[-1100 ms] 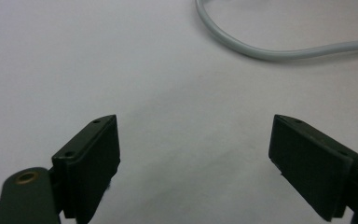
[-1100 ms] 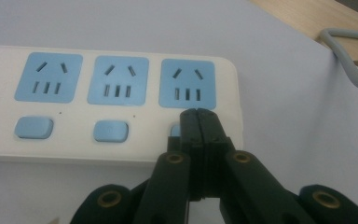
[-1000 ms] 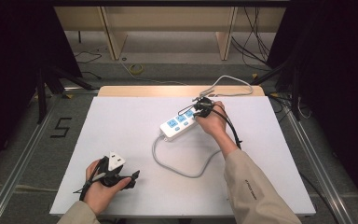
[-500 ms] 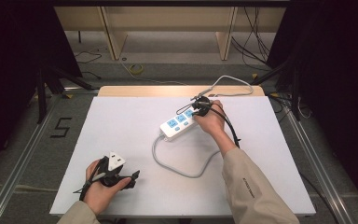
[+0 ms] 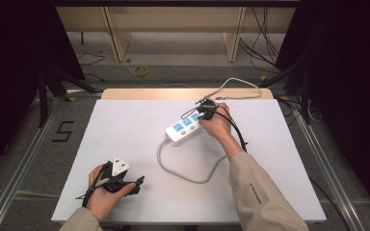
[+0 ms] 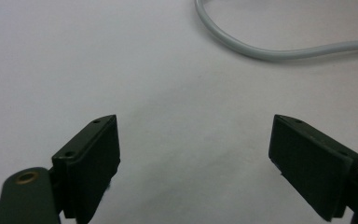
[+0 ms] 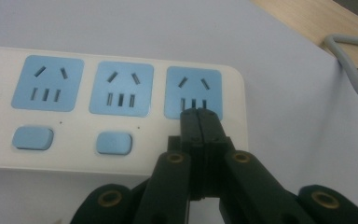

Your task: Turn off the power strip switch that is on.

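Note:
A white power strip (image 5: 184,129) with three blue sockets lies near the middle of the white table (image 5: 125,125). My right gripper (image 5: 200,117) rests over its far end. In the right gripper view the jaws are pressed together, nothing between them, and the right gripper (image 7: 200,113) has its tips on the strip (image 7: 112,102) just below the rightmost socket, where that socket's blue button would sit. My left gripper (image 5: 137,184) lies near the table's front left, held in a hand; the left gripper (image 6: 193,154) has its jaws wide apart over bare table.
The strip's grey cable (image 5: 188,173) loops toward the front of the table, and its curve (image 6: 270,49) shows beyond my left jaws. Another grey cable (image 5: 241,85) runs off the table's far edge. A wooden shelf frame (image 5: 173,24) stands behind.

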Demonstrator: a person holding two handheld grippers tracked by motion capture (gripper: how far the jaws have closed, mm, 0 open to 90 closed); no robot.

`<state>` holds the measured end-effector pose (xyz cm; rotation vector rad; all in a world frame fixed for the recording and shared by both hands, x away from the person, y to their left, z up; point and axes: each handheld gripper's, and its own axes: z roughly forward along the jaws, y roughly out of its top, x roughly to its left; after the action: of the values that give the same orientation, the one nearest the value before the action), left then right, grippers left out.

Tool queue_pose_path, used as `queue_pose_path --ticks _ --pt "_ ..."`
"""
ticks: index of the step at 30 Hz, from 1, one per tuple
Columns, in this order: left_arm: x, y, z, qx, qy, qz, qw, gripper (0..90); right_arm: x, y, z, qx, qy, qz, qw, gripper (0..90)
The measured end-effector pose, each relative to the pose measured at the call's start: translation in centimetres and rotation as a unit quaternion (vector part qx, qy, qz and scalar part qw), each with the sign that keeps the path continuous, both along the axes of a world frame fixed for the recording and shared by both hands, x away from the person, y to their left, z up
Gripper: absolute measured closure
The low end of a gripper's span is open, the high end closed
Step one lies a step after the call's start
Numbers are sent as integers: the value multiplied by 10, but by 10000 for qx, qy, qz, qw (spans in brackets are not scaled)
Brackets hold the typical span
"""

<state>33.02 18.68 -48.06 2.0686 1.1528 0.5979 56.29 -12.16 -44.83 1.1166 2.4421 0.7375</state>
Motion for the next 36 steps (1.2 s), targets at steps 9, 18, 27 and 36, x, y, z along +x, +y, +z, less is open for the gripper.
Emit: queue_pose_path --ticks 9,18,27,36 --pt "0 0 0 7 1 -7 10000 162 -1 0 -1 17 -21 -51 10000 900" --pt "0 0 0 15 6 -9 10000 162 -2 0 -2 50 -20 -79 10000 900" --pt "0 0 0 3 1 5 10000 162 -2 -1 -2 76 -27 -82 9999 900" --pt "0 1 0 -4 -4 18 10000 162 -2 -2 -3 115 -57 -70 9999 900"
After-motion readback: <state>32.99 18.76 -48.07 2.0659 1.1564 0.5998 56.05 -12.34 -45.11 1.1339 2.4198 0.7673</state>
